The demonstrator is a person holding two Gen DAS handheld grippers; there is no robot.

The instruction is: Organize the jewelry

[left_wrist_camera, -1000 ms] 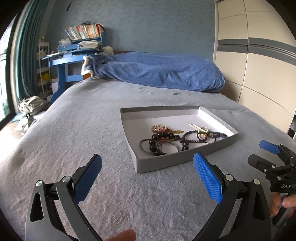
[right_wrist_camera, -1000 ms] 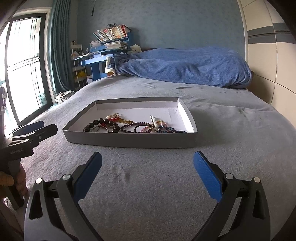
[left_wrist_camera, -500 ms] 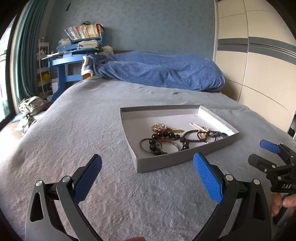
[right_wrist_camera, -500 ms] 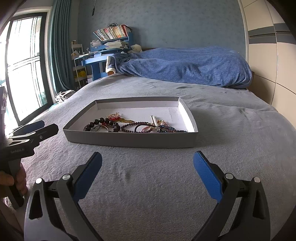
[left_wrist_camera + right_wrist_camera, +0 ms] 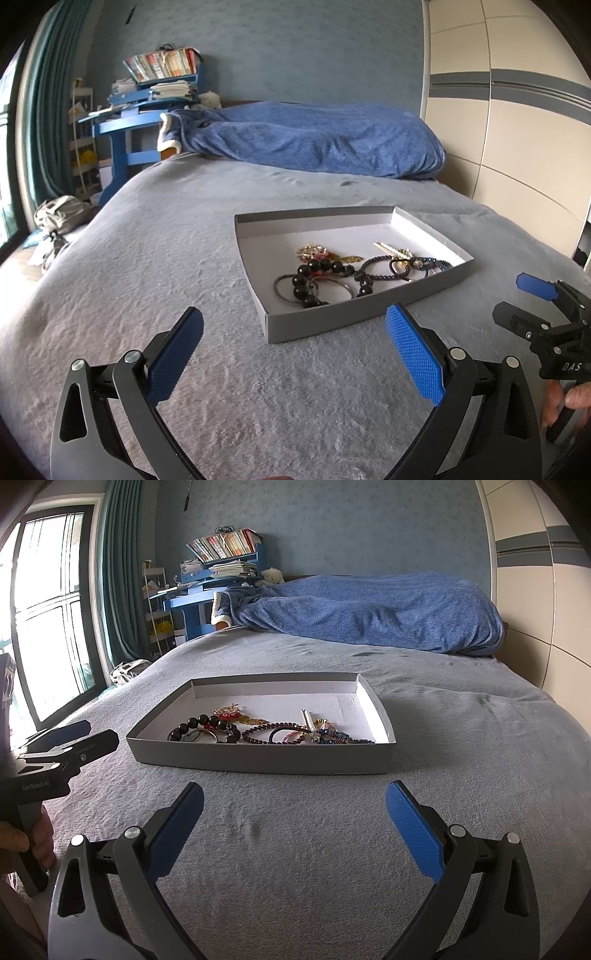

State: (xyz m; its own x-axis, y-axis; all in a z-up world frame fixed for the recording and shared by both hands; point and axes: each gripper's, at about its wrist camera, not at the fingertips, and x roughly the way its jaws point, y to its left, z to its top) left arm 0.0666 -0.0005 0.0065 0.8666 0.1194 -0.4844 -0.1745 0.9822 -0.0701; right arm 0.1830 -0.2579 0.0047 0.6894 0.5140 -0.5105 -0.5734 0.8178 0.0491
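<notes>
A shallow grey cardboard tray [image 5: 332, 321] lies on the grey bed cover; it also shows in the right wrist view [image 5: 258, 760]. Inside lie a black bead bracelet [image 5: 314, 273], thin metal rings [image 5: 286, 286], a gold and red ornament [image 5: 312, 251], a dark small-bead bracelet [image 5: 376, 264] and a pearl hair clip [image 5: 386, 248]. The same tangle shows in the right wrist view, with the black bead bracelet [image 5: 201, 725] at the left. My left gripper [image 5: 293, 343] is open and empty, short of the tray's near left corner. My right gripper [image 5: 293, 819] is open and empty, in front of the tray.
A blue blanket [image 5: 314, 142] lies across the far end of the bed. A blue desk with books [image 5: 147, 110] stands at the back left, a cream wardrobe [image 5: 517, 110] on the right, a window [image 5: 48, 609] on the left. A grey bag [image 5: 61, 214] is on the floor.
Both grippers have crept slightly forward toward the tray and stay open. The jewelry has not moved.
</notes>
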